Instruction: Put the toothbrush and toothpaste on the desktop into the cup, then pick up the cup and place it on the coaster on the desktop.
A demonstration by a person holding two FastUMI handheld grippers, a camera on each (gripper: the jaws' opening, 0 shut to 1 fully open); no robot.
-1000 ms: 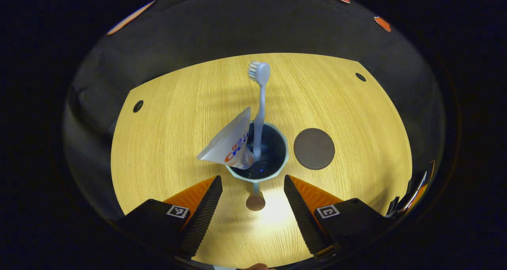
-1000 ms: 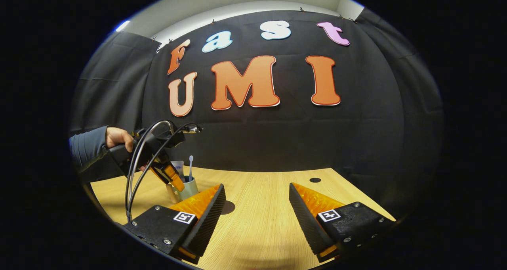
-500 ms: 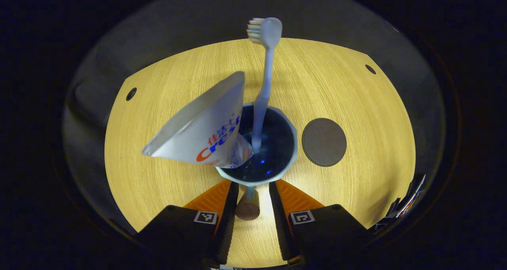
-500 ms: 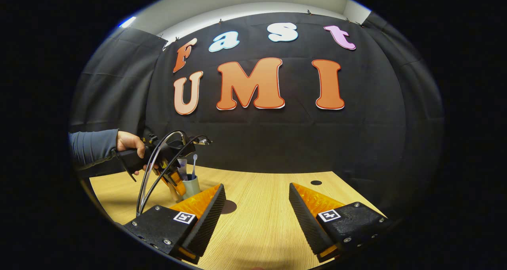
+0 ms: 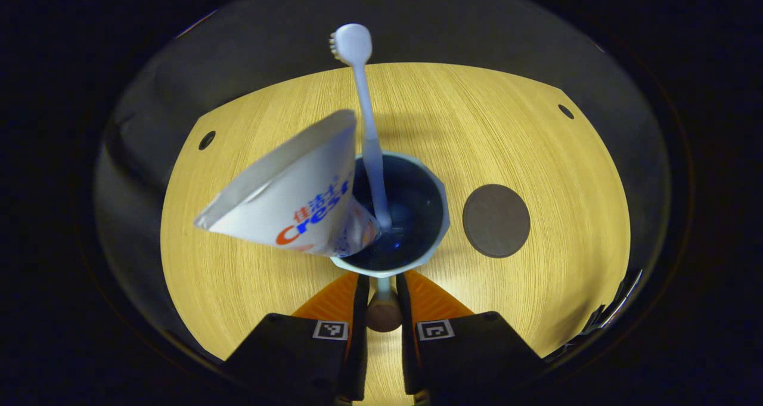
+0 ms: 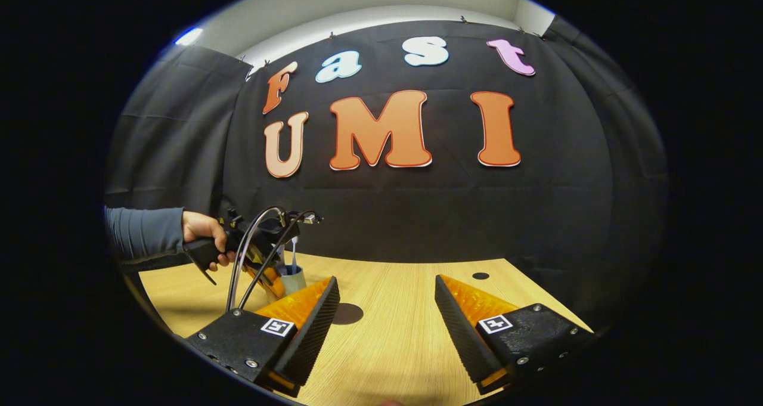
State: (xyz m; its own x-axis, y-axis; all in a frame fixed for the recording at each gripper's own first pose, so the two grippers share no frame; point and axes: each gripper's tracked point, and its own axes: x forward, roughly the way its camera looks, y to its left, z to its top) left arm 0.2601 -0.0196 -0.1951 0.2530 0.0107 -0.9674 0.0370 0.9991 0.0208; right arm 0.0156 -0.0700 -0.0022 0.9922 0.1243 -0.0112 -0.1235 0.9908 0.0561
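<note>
Wooden desktop (image 5: 512, 132); pale cup (image 5: 438, 215) holds toothbrush (image 5: 363, 108), white toothpaste (image 5: 292, 200).

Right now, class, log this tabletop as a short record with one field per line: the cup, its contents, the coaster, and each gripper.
cup: on the desktop, beside the coaster, not on it
toothbrush: in the cup, head up
toothpaste: in the cup, leaning over its rim
coaster: bare
left gripper: jaws closed on the cup handle
right gripper: jaws open, holding nothing
</note>
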